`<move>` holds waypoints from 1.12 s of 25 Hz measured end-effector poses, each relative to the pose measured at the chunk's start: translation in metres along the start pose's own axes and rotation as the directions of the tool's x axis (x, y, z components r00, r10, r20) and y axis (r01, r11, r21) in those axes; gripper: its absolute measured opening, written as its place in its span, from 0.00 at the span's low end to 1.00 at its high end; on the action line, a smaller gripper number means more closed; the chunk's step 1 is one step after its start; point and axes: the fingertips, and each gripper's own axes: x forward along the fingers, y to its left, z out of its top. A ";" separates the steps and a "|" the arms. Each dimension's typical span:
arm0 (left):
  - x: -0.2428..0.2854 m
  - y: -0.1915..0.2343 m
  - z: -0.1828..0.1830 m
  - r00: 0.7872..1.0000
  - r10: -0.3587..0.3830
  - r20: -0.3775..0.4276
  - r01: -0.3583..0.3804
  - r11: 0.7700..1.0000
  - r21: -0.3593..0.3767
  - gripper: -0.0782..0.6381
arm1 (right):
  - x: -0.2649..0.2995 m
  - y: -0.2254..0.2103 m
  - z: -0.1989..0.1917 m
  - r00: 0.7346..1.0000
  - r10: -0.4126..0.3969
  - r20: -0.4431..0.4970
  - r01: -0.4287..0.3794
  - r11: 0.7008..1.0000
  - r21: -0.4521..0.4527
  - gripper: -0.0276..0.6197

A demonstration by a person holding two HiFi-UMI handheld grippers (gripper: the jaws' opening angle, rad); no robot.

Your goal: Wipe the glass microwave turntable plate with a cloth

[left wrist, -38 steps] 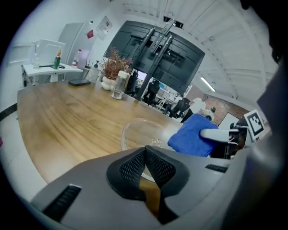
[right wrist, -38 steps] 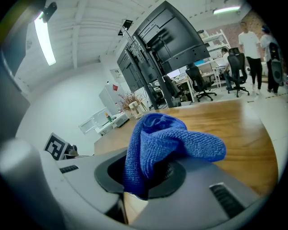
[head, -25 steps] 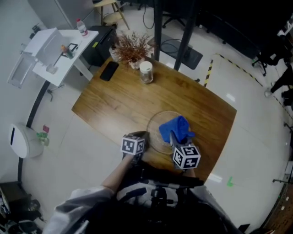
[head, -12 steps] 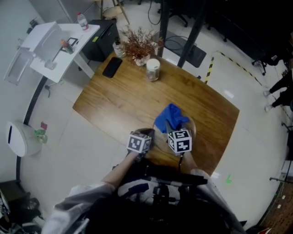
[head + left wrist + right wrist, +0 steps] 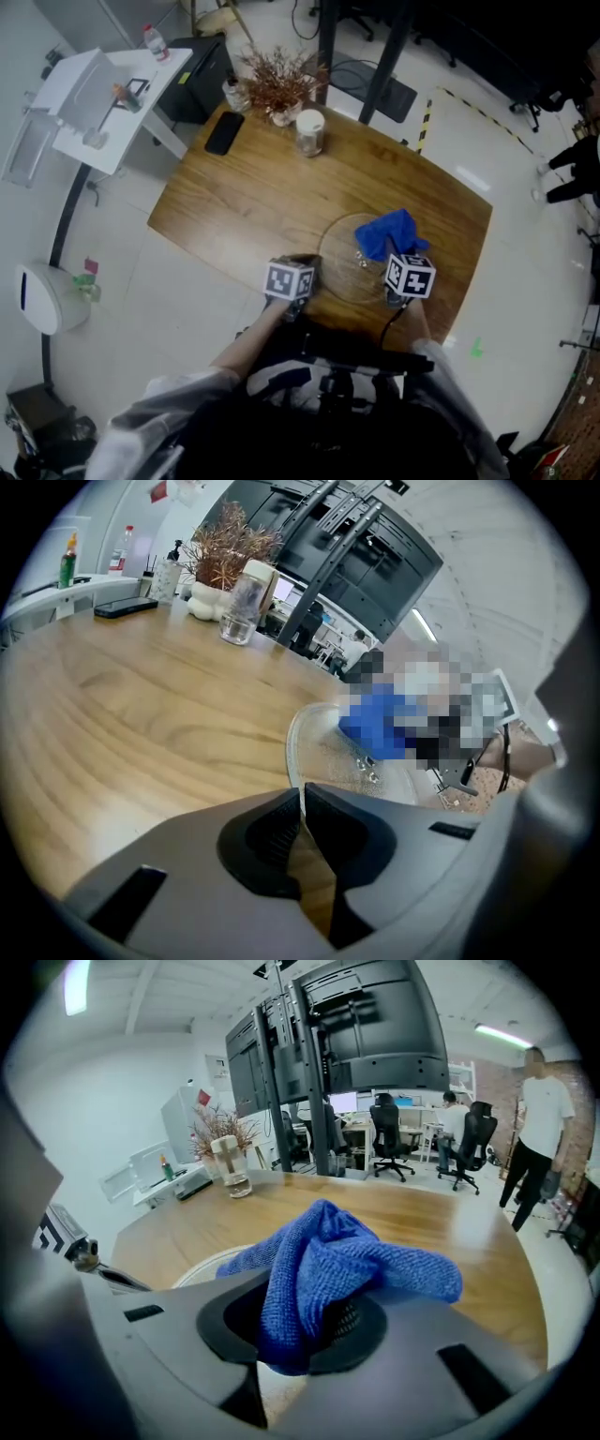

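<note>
Left gripper [image 5: 302,803] pinches the clear round glass plate [image 5: 323,747] at its rim, right gripper [image 5: 314,1330] clamps the blue cloth [image 5: 328,1260] — hard wiping could push the plate off the wooden table's [image 5: 244,206] near edge.

Pale sleeves [image 5: 173,403]; black-white marker cubes [image 5: 289,279]; grey jaws.

– Floor?
– Pale glossy floor [image 5: 525,187]; yellow-black hazard tape [image 5: 424,139], upper right.
– Furniture?
– Wooden table [image 5: 244,206], centre; white side table [image 5: 108,150], upper left; black office chairs [image 5: 469,1147].
– Lighting?
– Ceiling strip light [image 5: 506,1033].
</note>
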 end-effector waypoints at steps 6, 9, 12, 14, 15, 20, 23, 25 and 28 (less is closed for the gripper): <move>-0.003 0.000 0.000 1.000 0.004 0.017 -0.005 1.000 0.016 0.13 | -0.031 -0.022 -0.026 0.997 -0.072 -0.010 0.071 0.997 -0.040 0.16; -0.002 0.001 0.000 1.000 -0.001 0.009 0.001 1.000 0.006 0.13 | -0.049 -0.028 -0.040 0.995 -0.099 -0.028 0.097 0.993 -0.064 0.16; -0.002 0.001 0.001 1.000 -0.001 0.008 0.001 1.000 0.005 0.13 | -0.066 -0.026 -0.058 0.994 -0.097 -0.047 0.093 0.993 -0.071 0.16; -0.003 0.000 0.001 1.000 0.002 0.013 -0.002 1.000 0.012 0.13 | -0.078 -0.020 -0.071 0.995 -0.083 -0.063 0.078 0.994 -0.076 0.16; -0.003 0.000 0.001 1.000 0.004 0.014 -0.004 1.000 0.014 0.13 | -0.083 -0.015 -0.078 0.995 -0.073 -0.071 0.067 0.995 -0.078 0.16; -0.002 -0.001 0.001 1.000 0.001 0.011 -0.001 1.000 0.012 0.13 | -0.096 0.014 -0.100 0.995 -0.011 -0.094 0.003 0.996 -0.086 0.16; -0.003 -0.002 0.001 1.000 -0.001 0.010 0.001 1.000 0.010 0.13 | -0.097 0.034 -0.105 0.994 0.033 -0.104 -0.044 0.994 -0.103 0.16; -0.003 -0.002 0.002 1.000 -0.001 0.010 0.001 1.000 0.009 0.13 | -0.094 0.047 -0.104 0.992 0.061 -0.109 -0.075 0.989 -0.128 0.16; -0.004 0.000 0.002 1.000 0.001 0.011 -0.001 1.000 0.008 0.13 | -0.087 0.071 -0.101 0.986 0.111 -0.123 -0.131 0.977 -0.169 0.16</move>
